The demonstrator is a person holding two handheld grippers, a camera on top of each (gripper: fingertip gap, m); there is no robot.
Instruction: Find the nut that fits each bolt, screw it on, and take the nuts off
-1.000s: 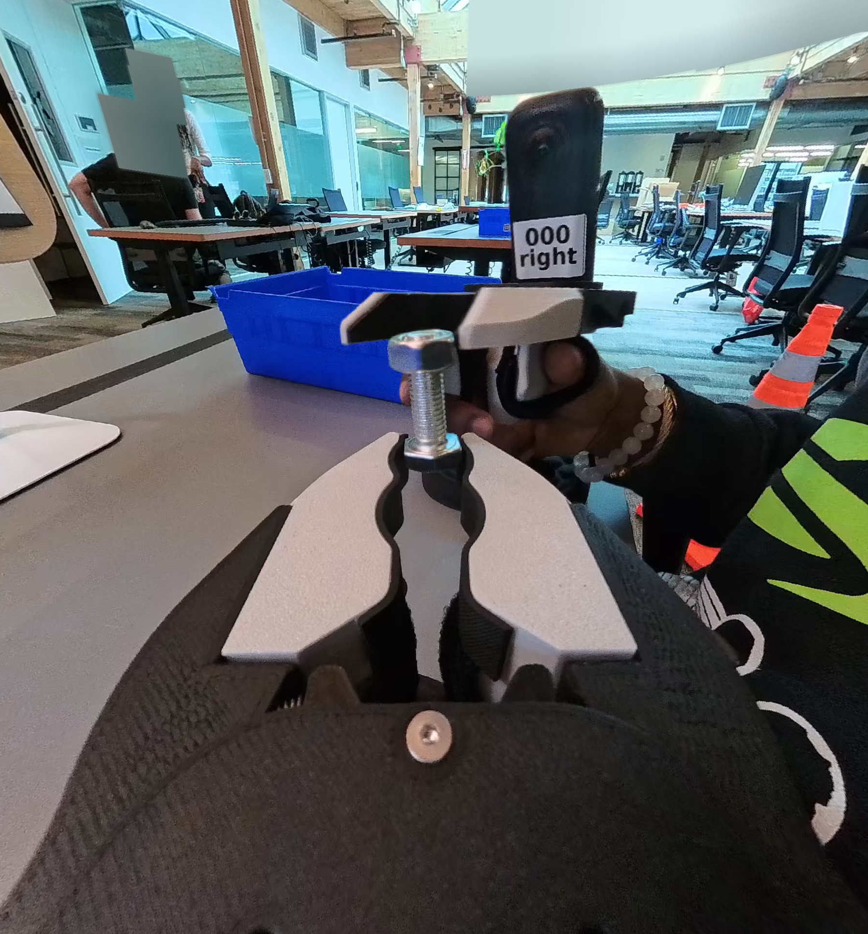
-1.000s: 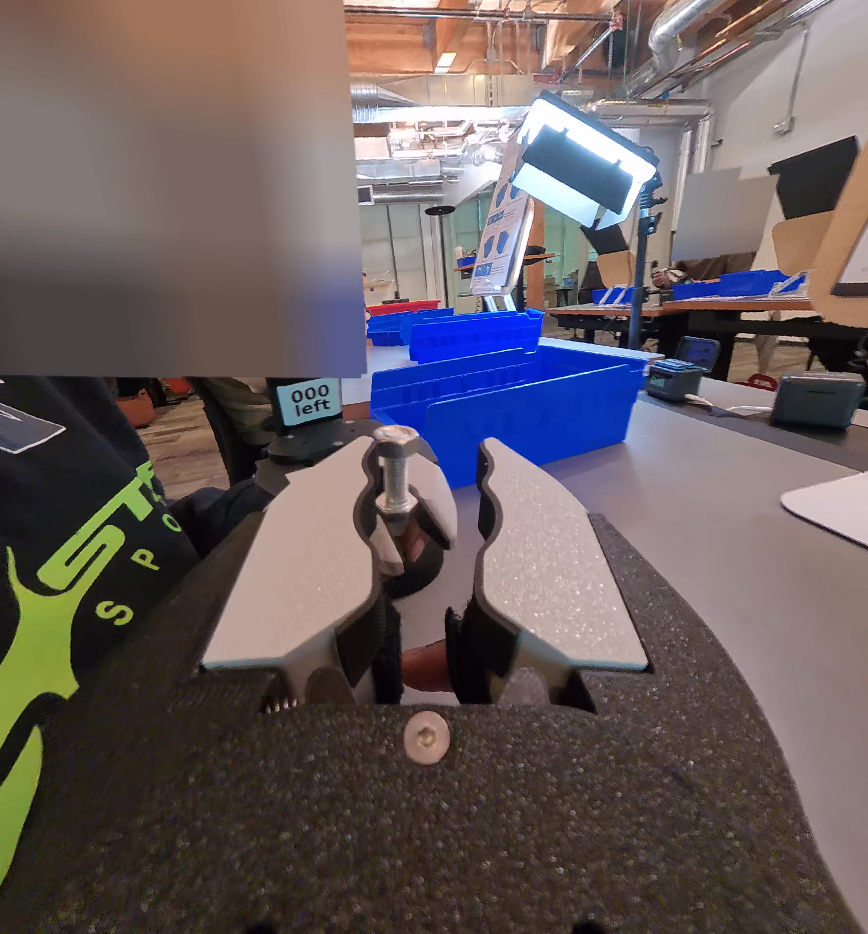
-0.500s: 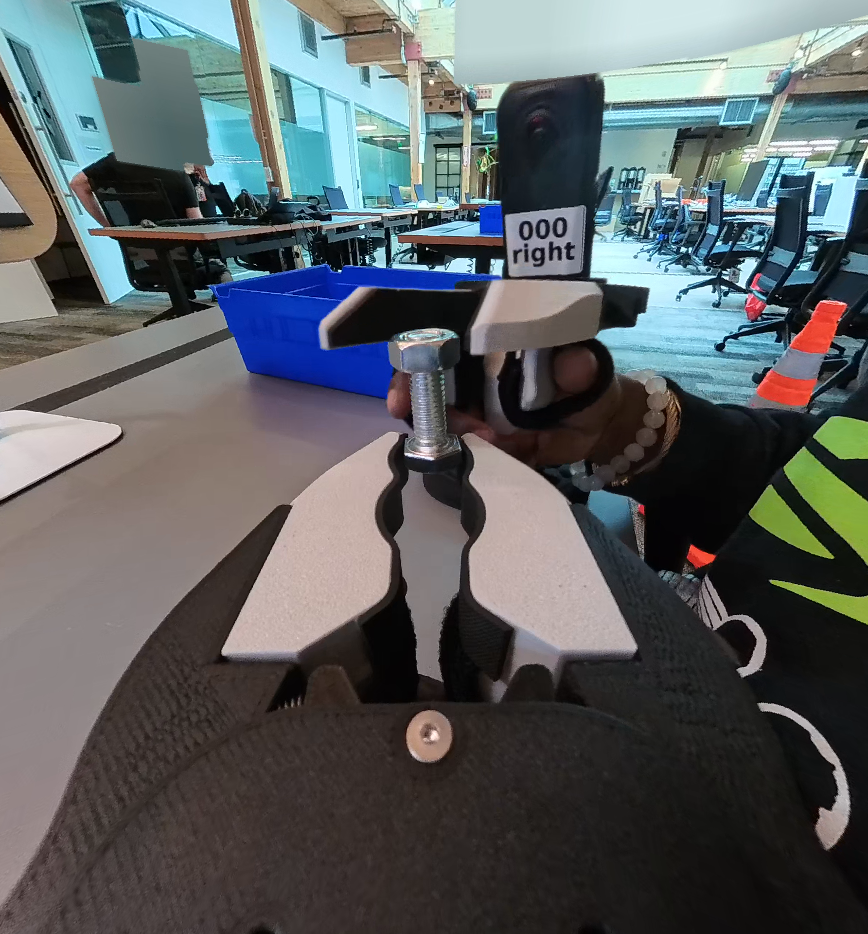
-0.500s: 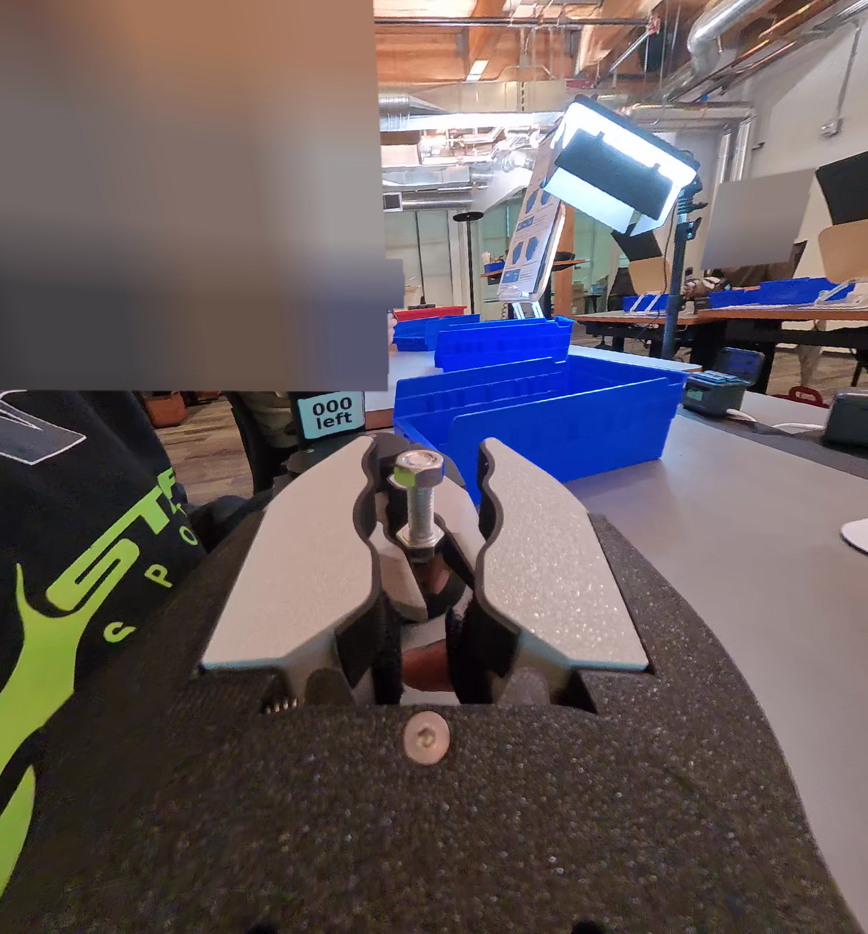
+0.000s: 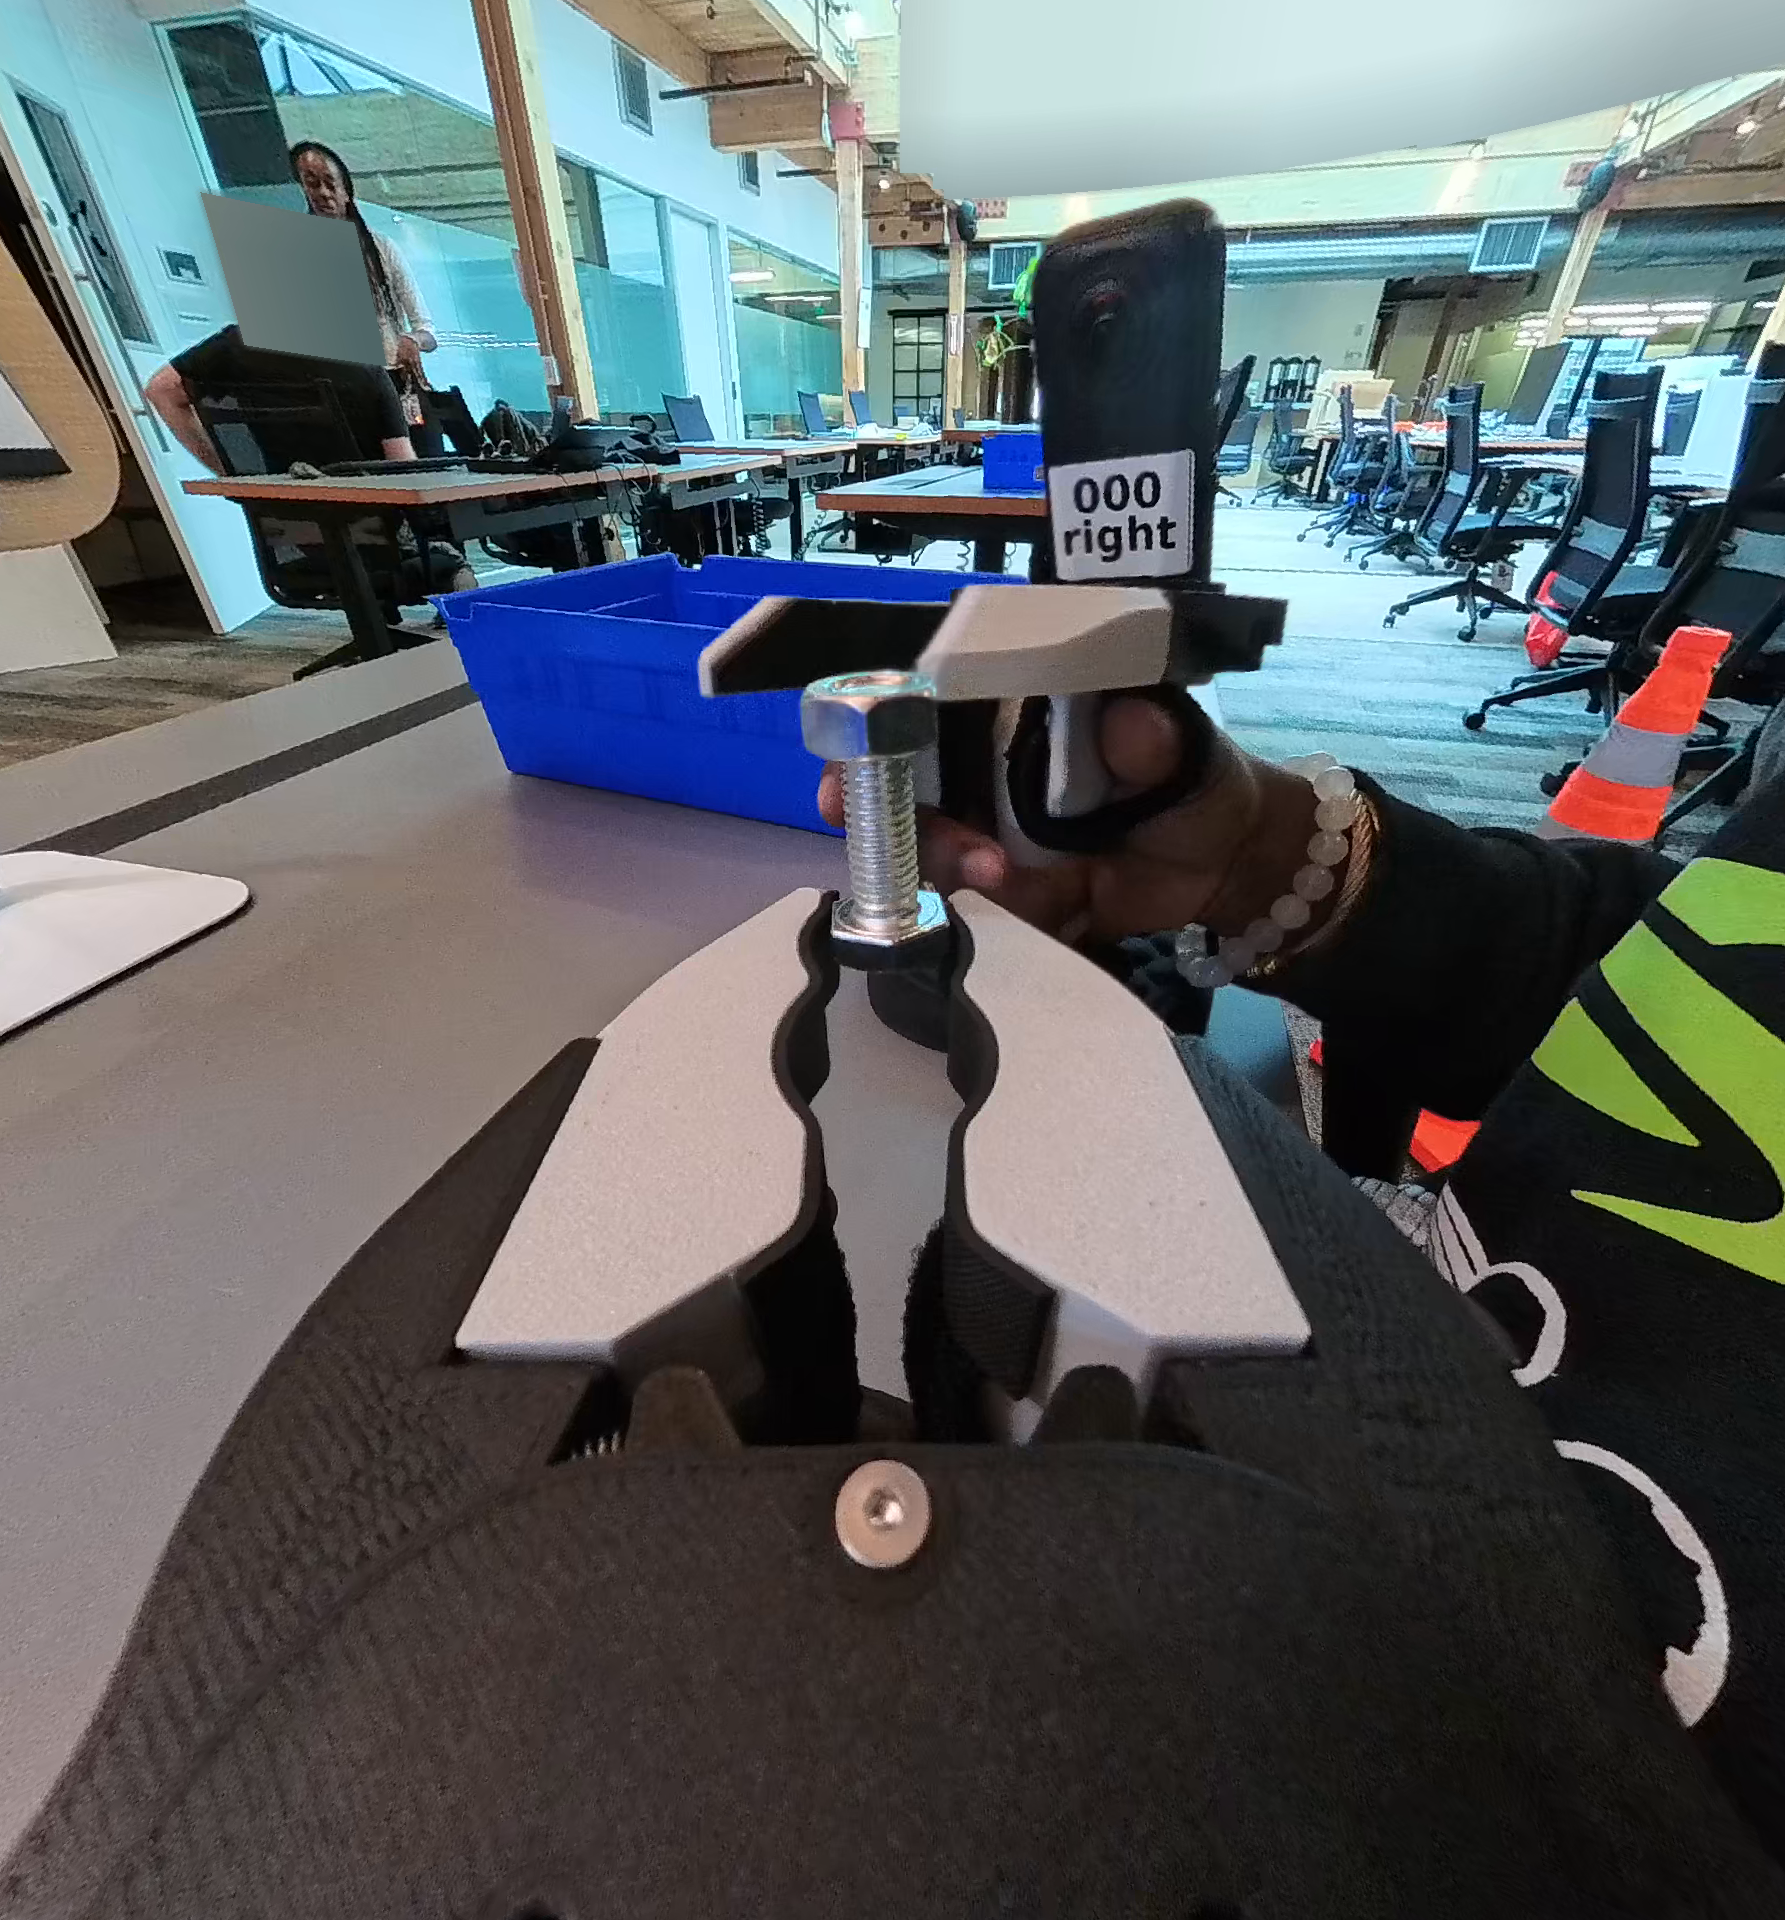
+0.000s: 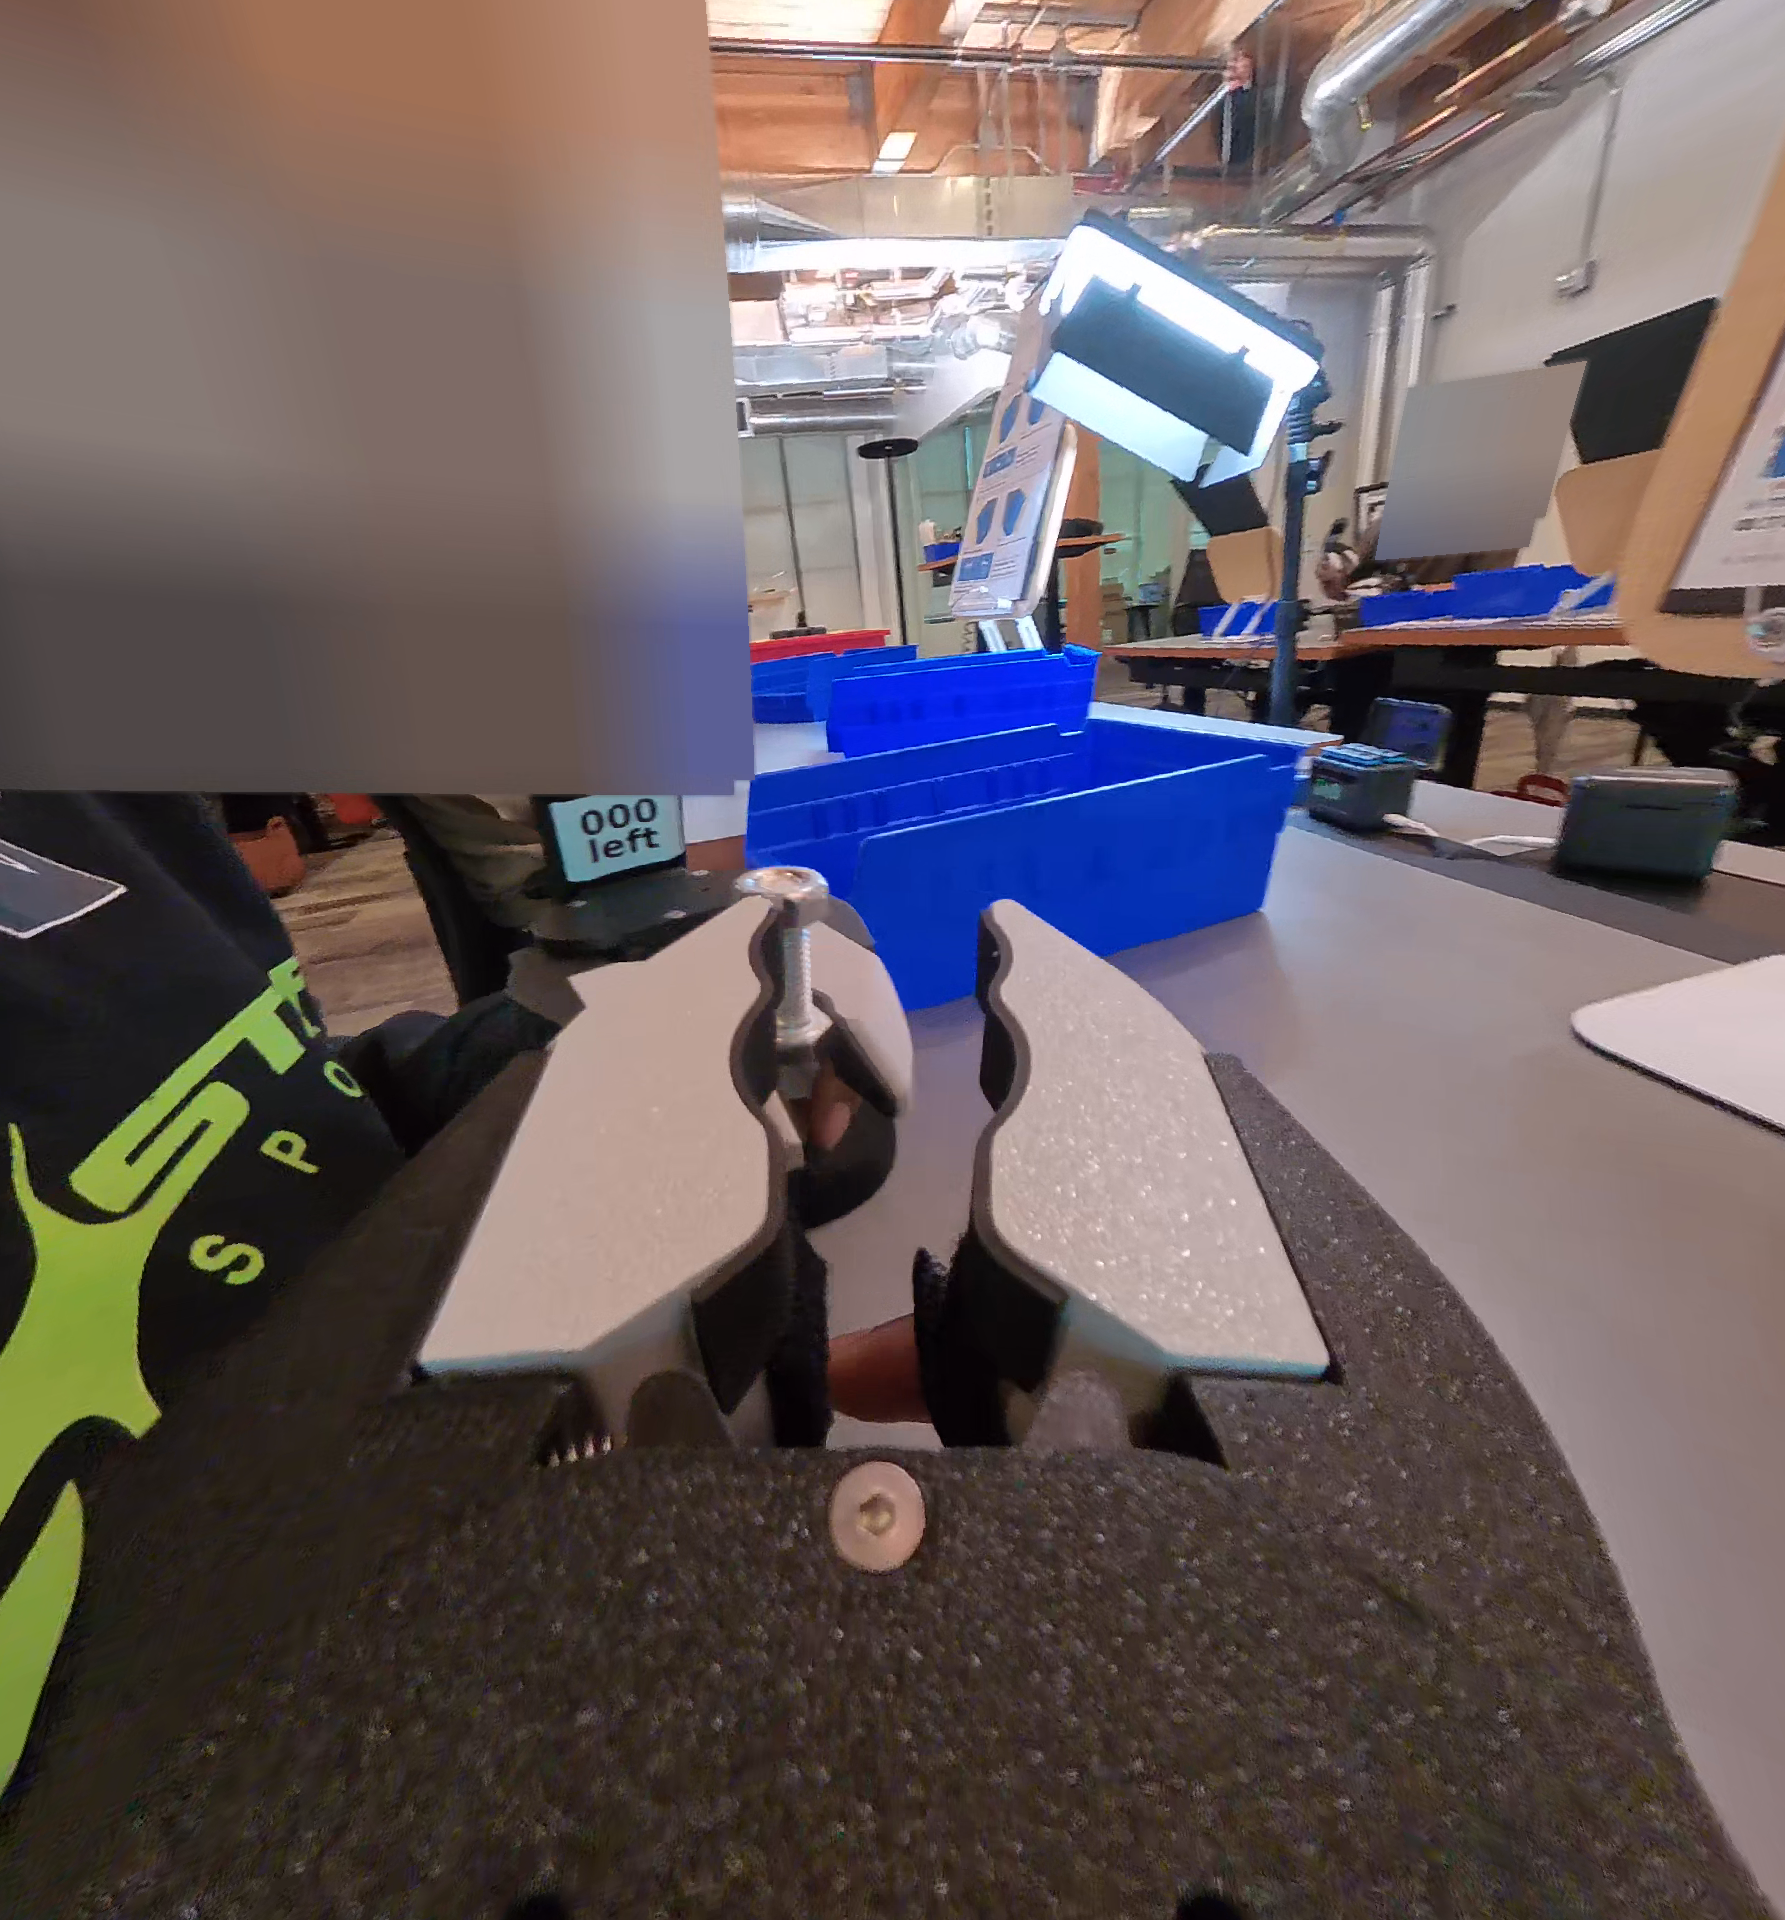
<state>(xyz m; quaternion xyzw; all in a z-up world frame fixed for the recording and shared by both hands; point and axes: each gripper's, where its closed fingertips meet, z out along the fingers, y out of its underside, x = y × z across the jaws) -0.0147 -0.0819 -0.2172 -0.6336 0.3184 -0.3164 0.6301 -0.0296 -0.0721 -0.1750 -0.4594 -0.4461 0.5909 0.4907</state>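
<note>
Fig. Two hand-held tools over a grey bench [image 5: 275,1039], blue bin [image 5: 597,675] behind.

L tool [image 5: 883,935]: tips pinched on the hex nut [image 5: 886,920] at the low end of an upright bolt [image 5: 875,810]; hex head up, thread bare between head and nut. Assembly is held in the air above the bench, just before the person's torso. A dark round part shows under the nut; can't tell what it is.

R tool [image 6: 929,966]: jaws parted, nothing between them. In L wrist view the R tool [image 5: 836,655] lies level w/ the bolt head, fingers stretched sideways; the head sits just below and in front of them. Contact not evident. In R wrist view the bolt [image 6: 794,966] stands left of the gap, partly behind the R tool's left finger [image 6: 659,1122], not within the gap.

Step in hand (judged): turning stage on one bolt/nut pair. Nut sits at the far end of the thread, so either just started on or nearly off; direction can't be read from a still.

Next move (judged): shift R tool so the head sits between its jaws, close on the hex flats, then rotate about the bolt axis while L tool keeps the nut fixed. Needs axes aligned; an off-centre pinch may slip off the flats or tilt the bolt.
</note>
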